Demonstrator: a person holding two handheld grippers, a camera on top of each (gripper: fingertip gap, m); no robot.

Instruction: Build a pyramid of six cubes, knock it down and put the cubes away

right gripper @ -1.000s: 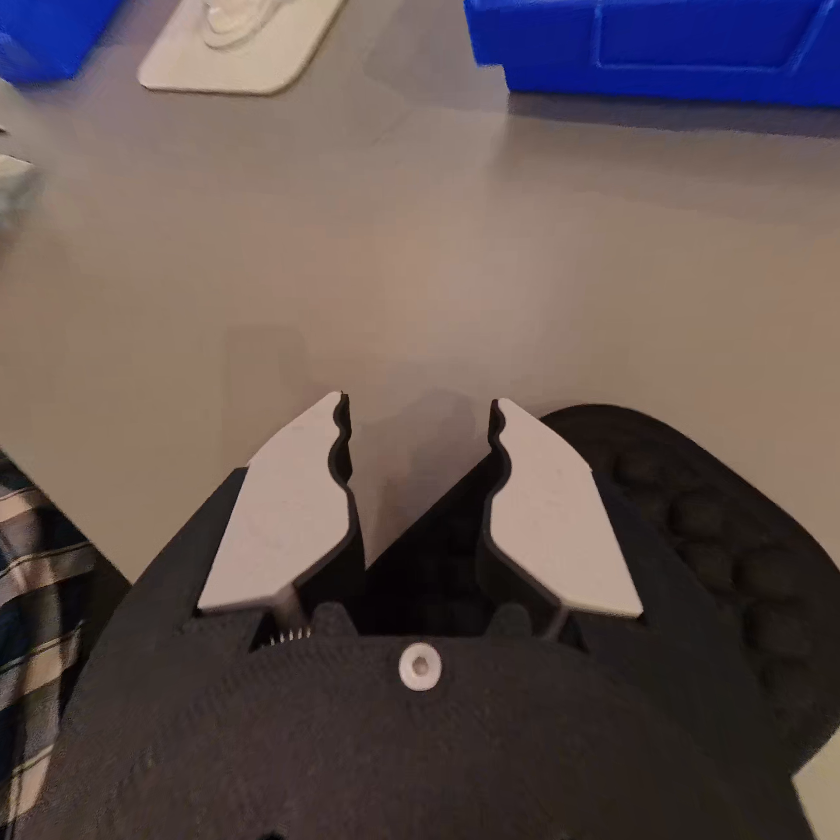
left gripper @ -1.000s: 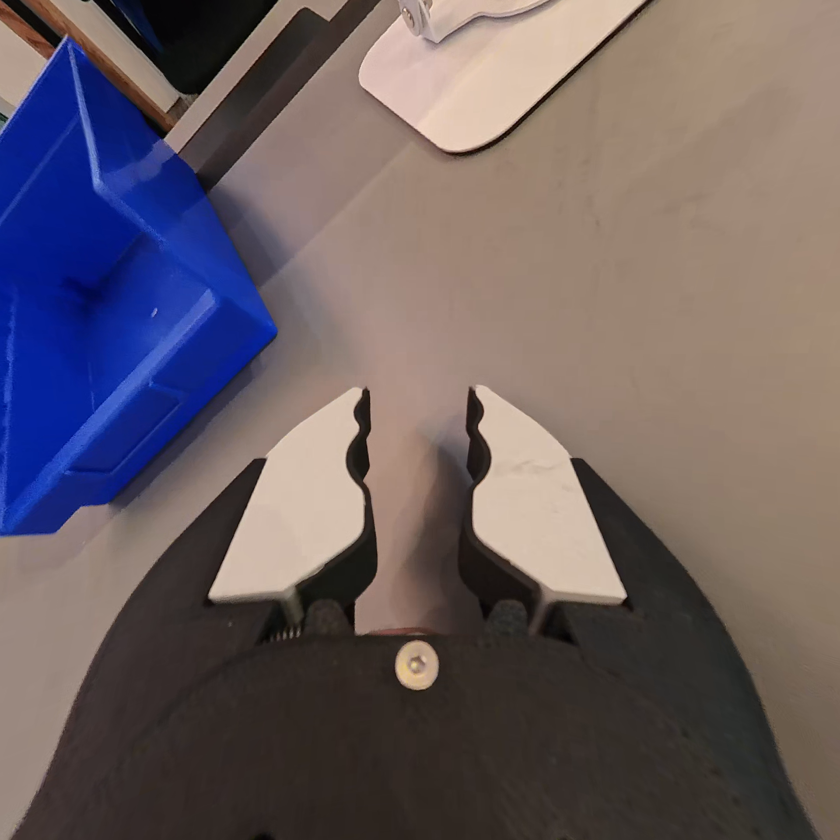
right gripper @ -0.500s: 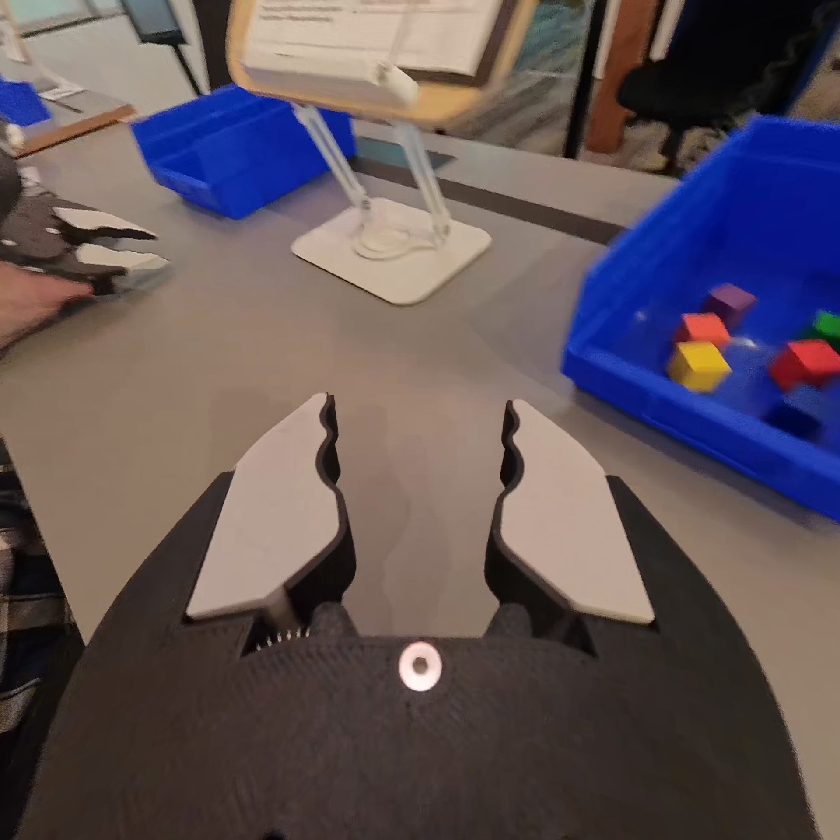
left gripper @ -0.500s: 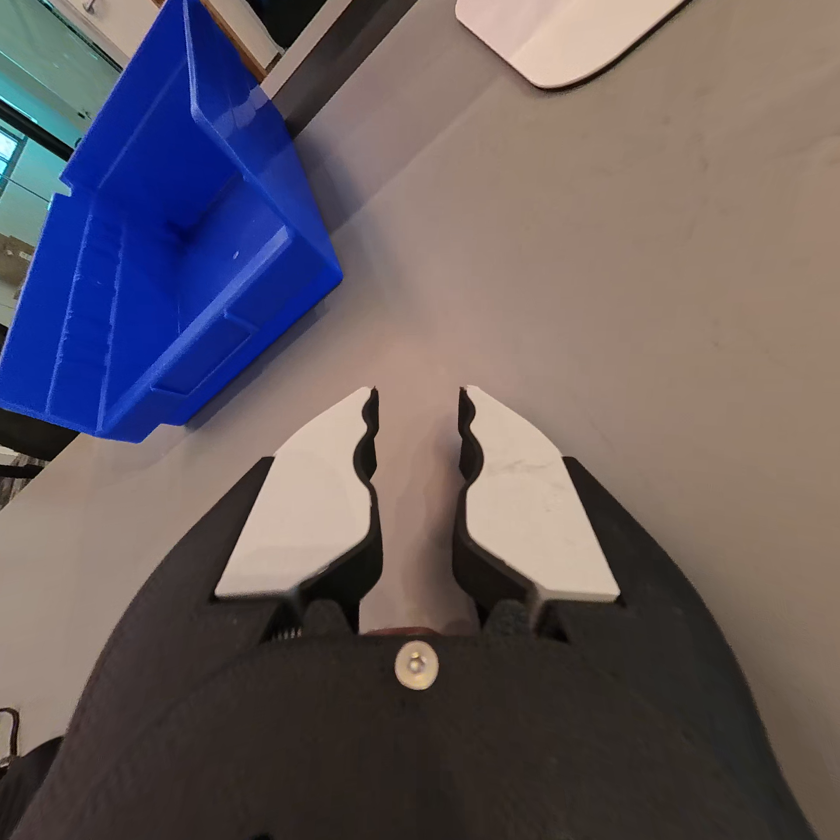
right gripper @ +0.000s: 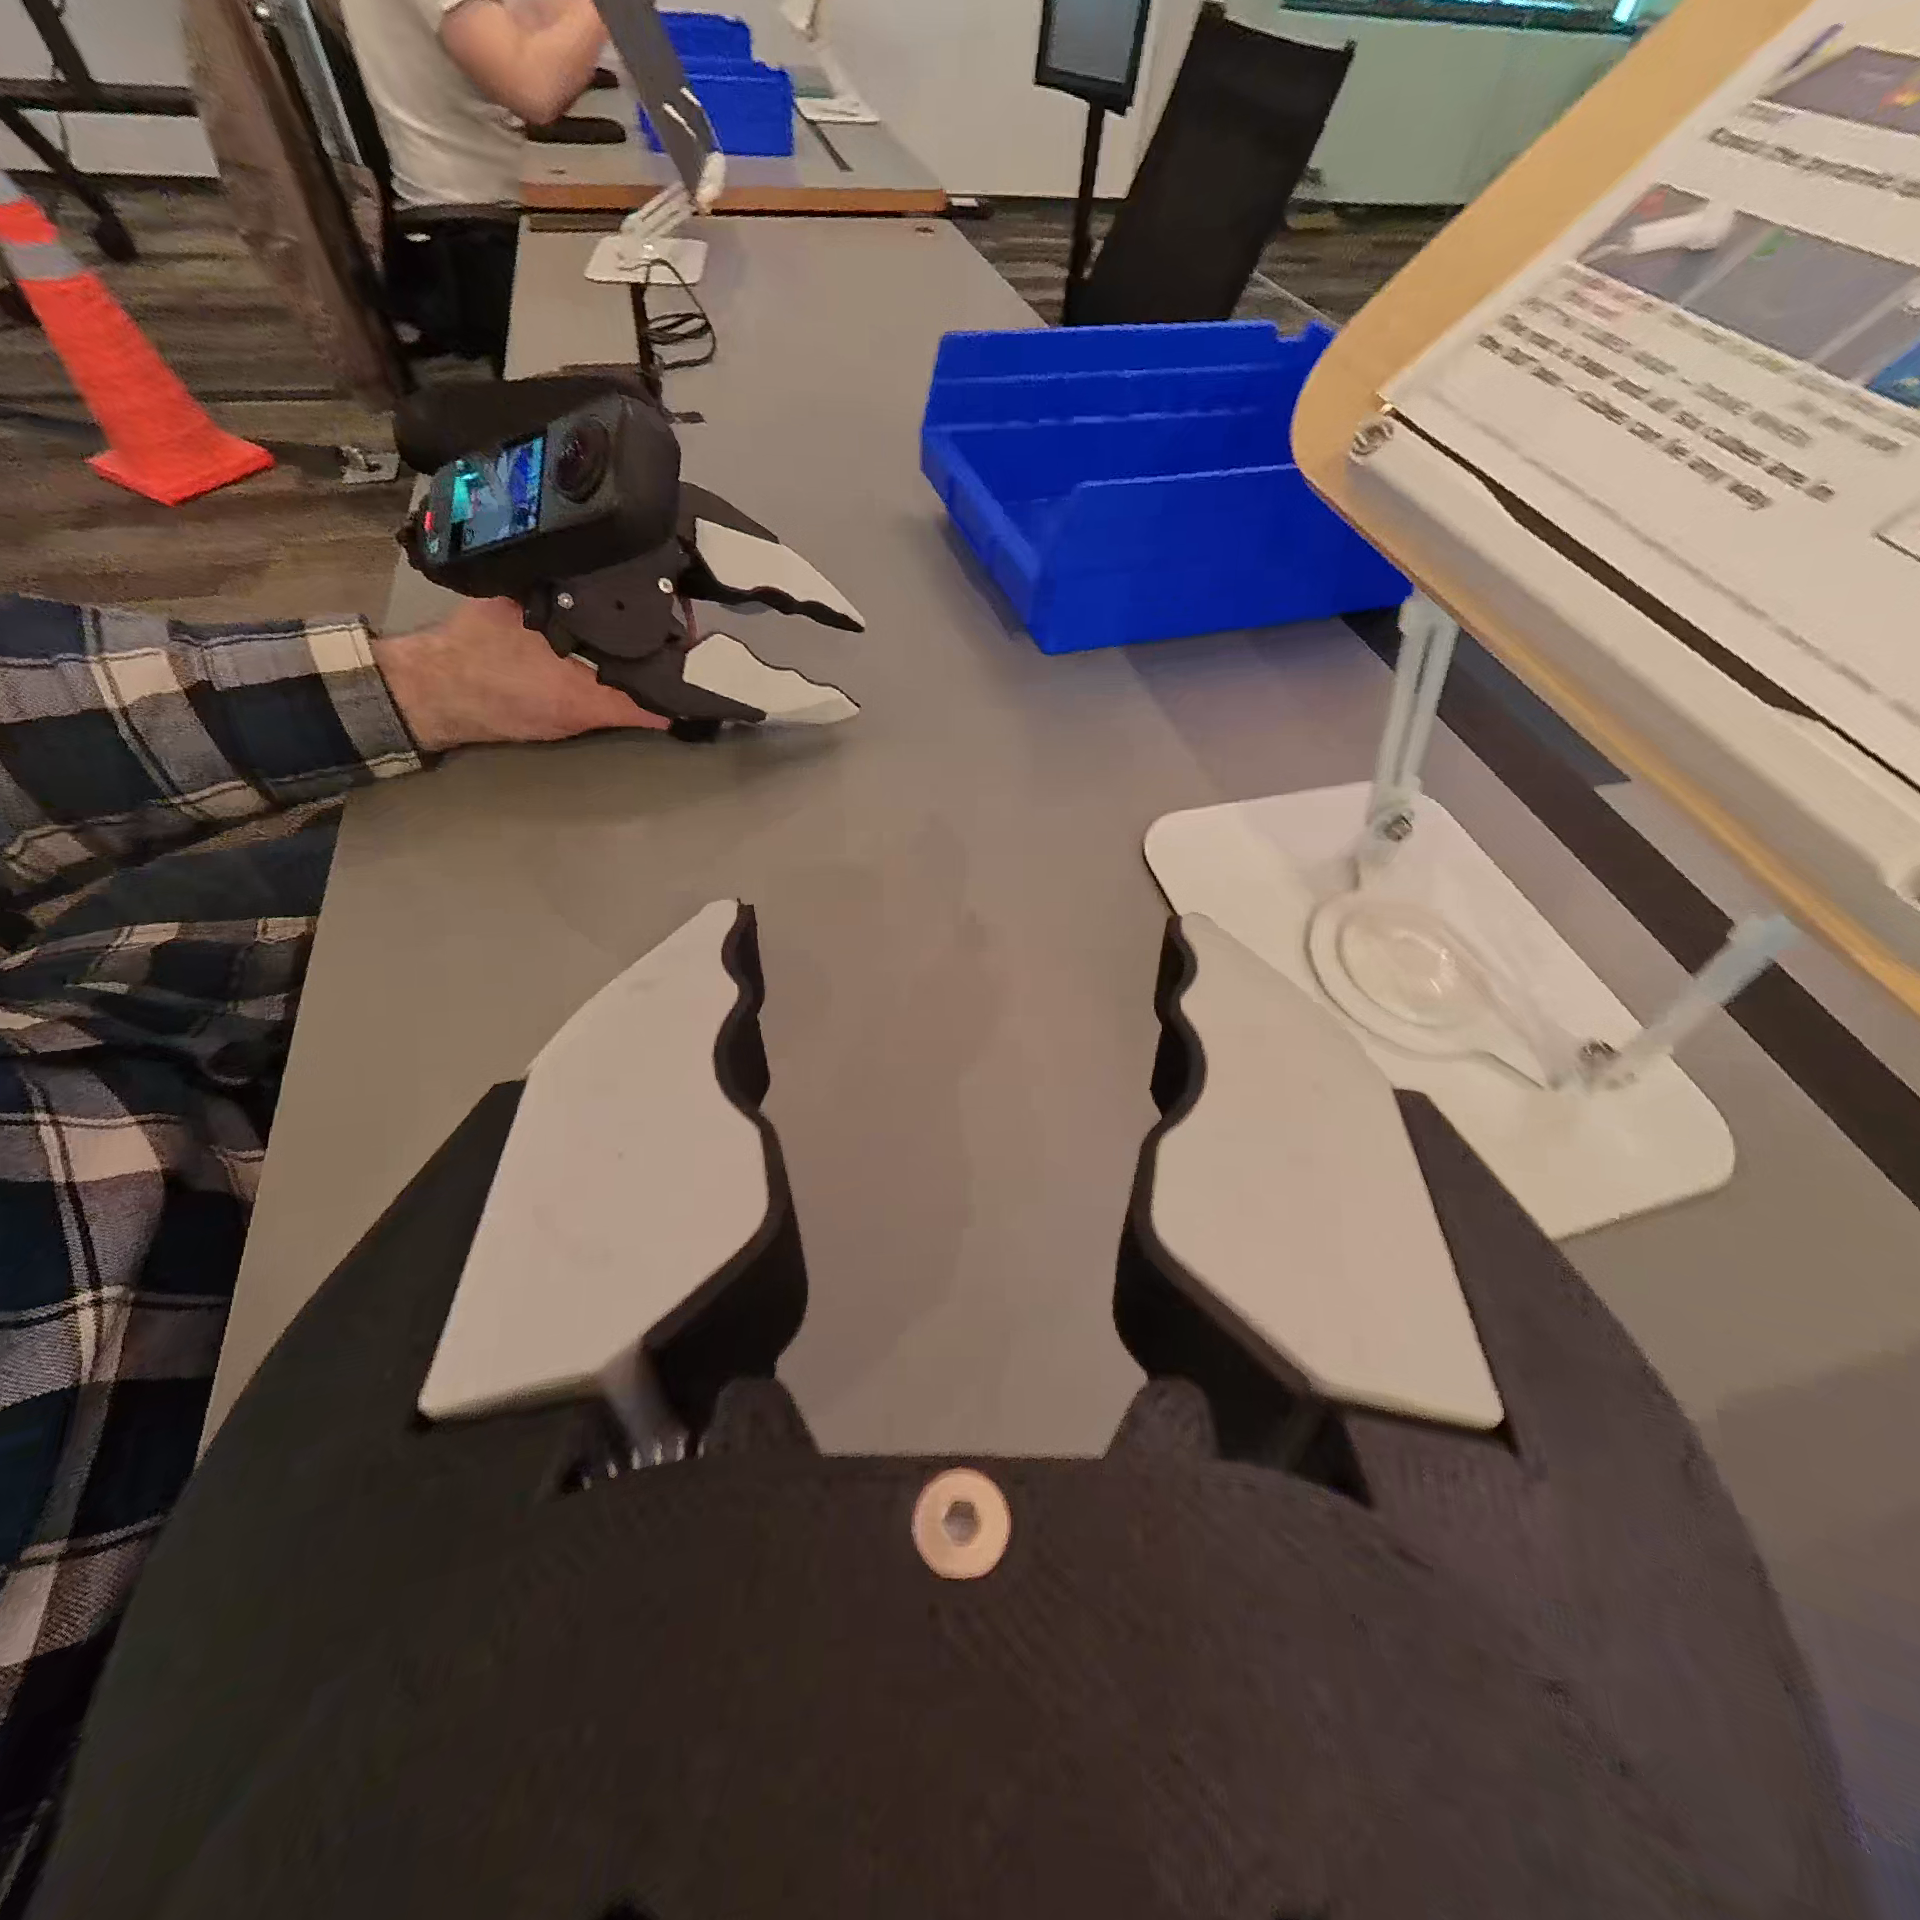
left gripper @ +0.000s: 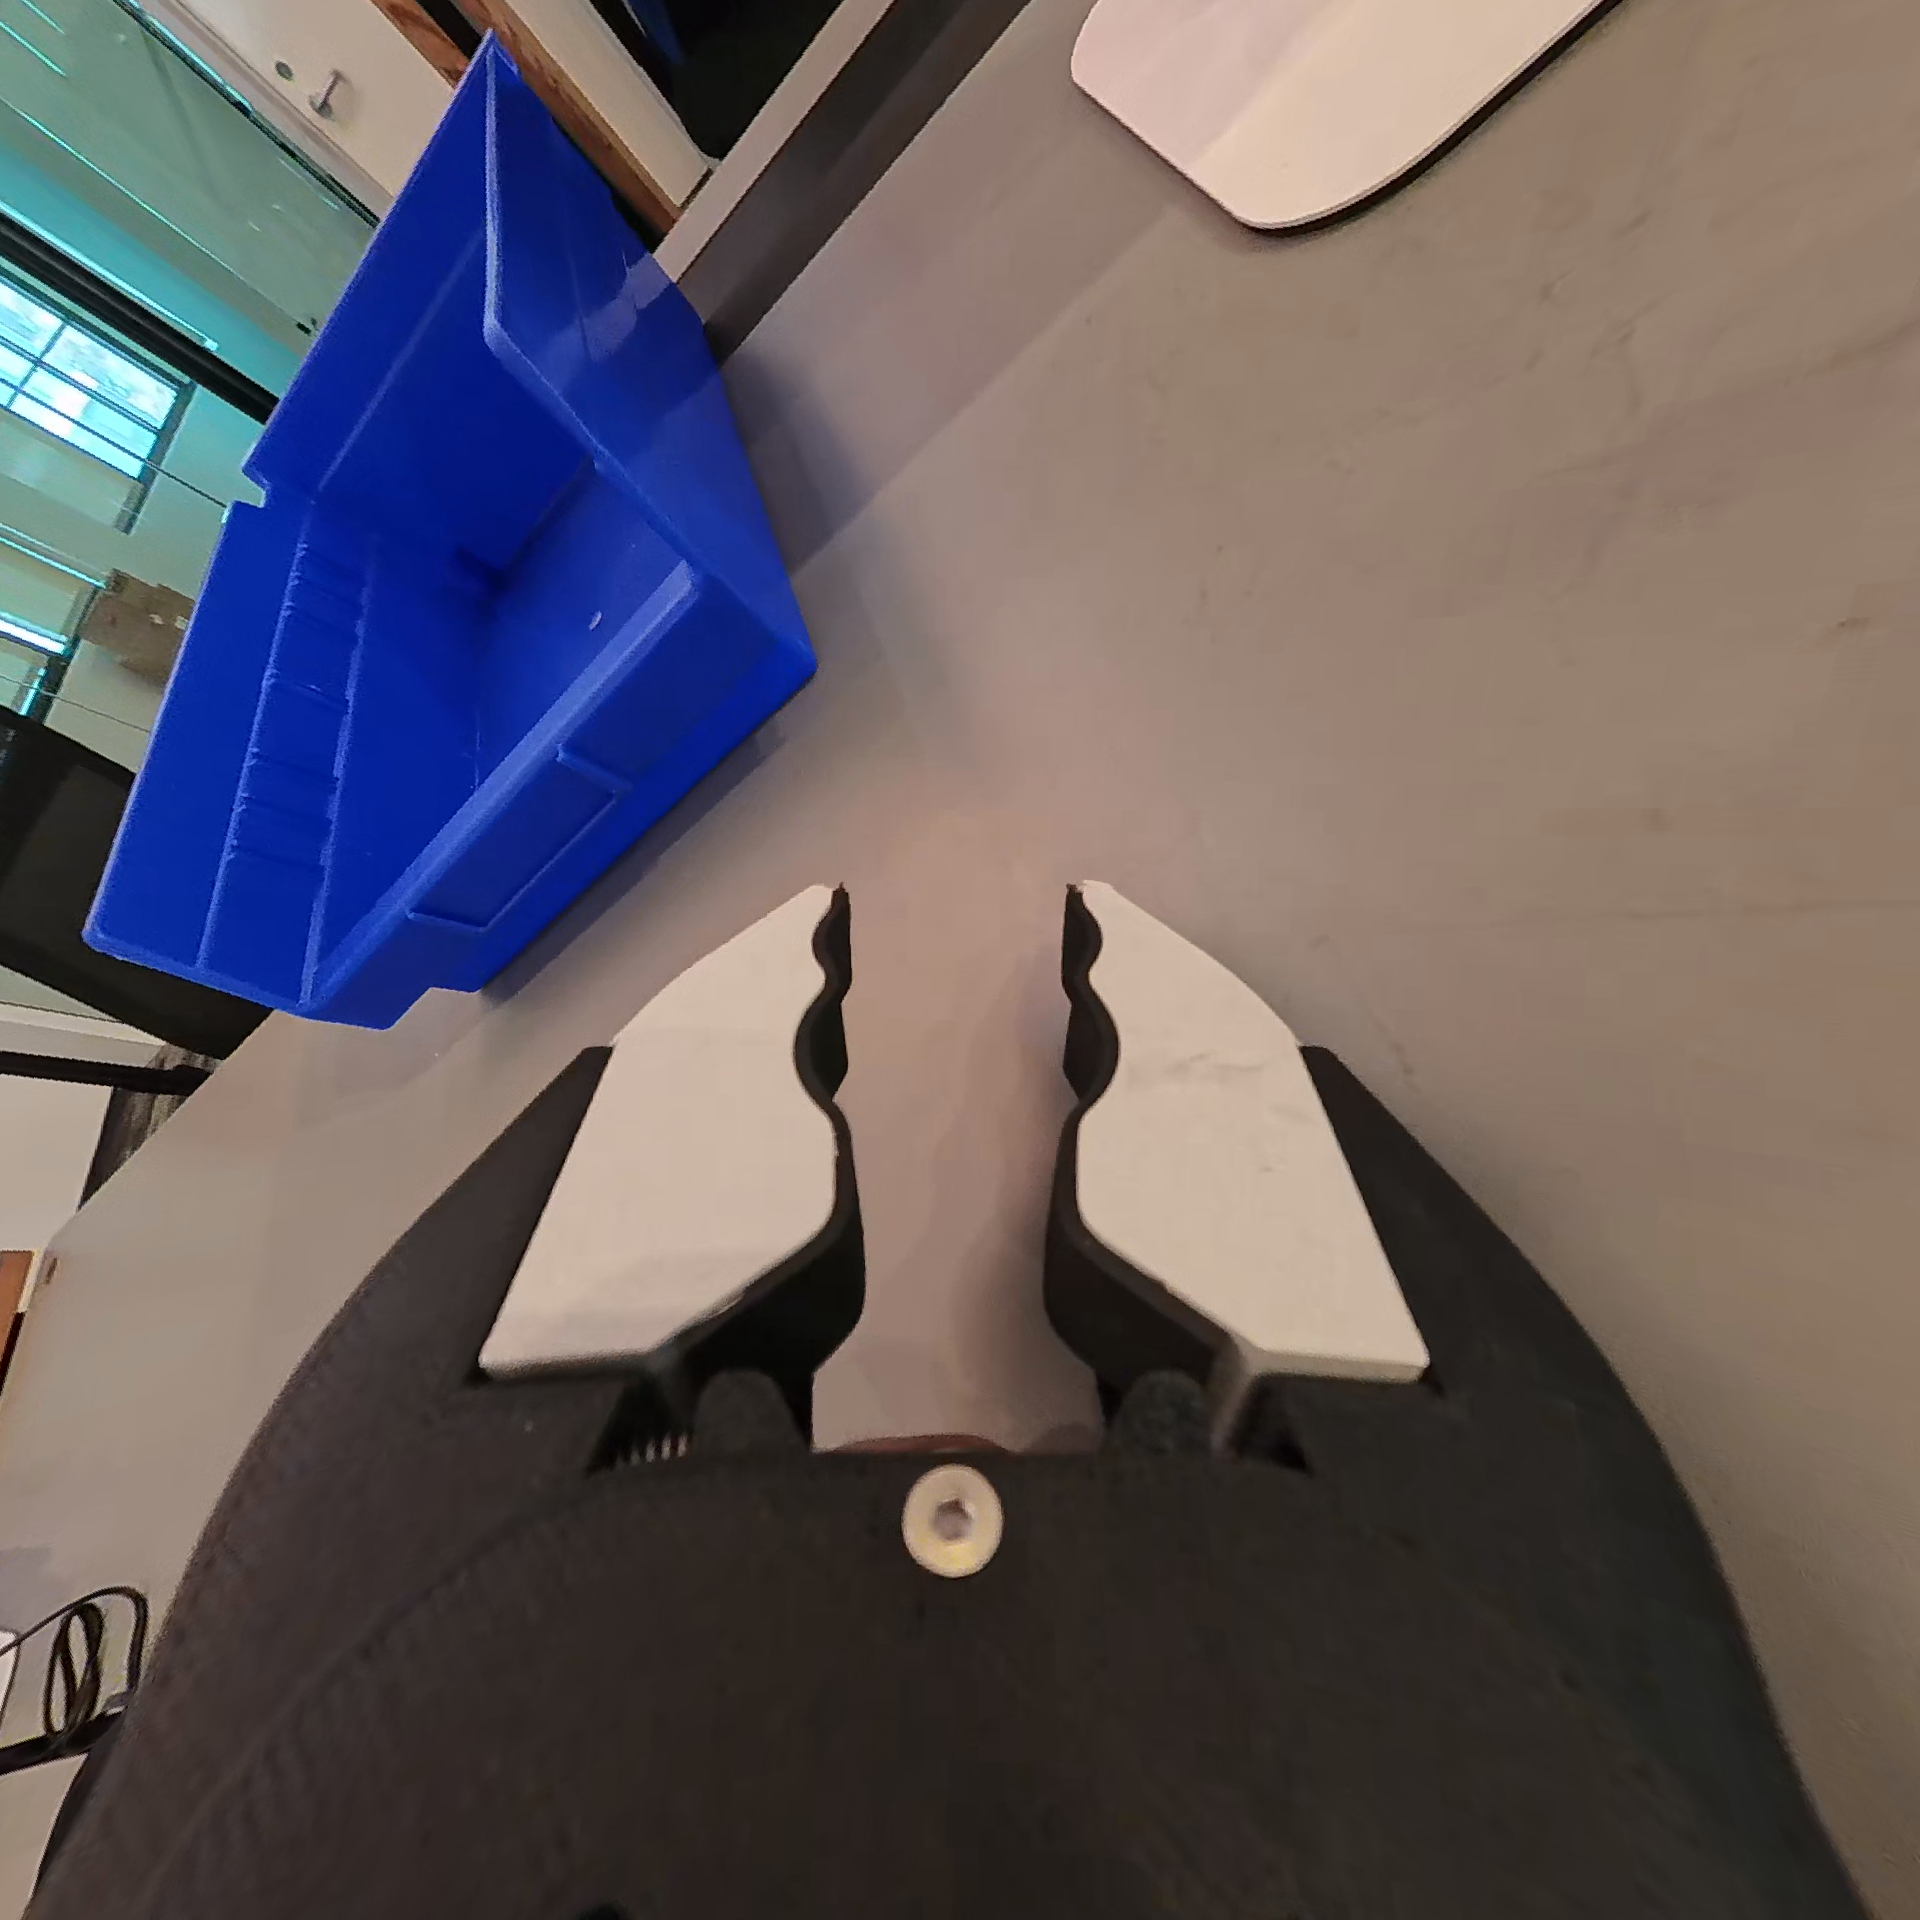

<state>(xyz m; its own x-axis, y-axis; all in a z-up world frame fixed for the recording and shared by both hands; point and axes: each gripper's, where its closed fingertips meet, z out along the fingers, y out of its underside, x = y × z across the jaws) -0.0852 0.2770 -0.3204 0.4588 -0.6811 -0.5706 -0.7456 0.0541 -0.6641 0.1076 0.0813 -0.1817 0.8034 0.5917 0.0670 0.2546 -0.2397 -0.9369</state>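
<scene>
Two grippers over the grey table (right gripper: 935,810) — left gripper (right gripper: 857,665) hand-held low, right gripper (right gripper: 956,935) raised — jaws spread, bare.

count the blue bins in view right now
2: one blue bin on the grey table beyond the left gripper; a second blue bin on the far table. Others may be hidden.
</scene>
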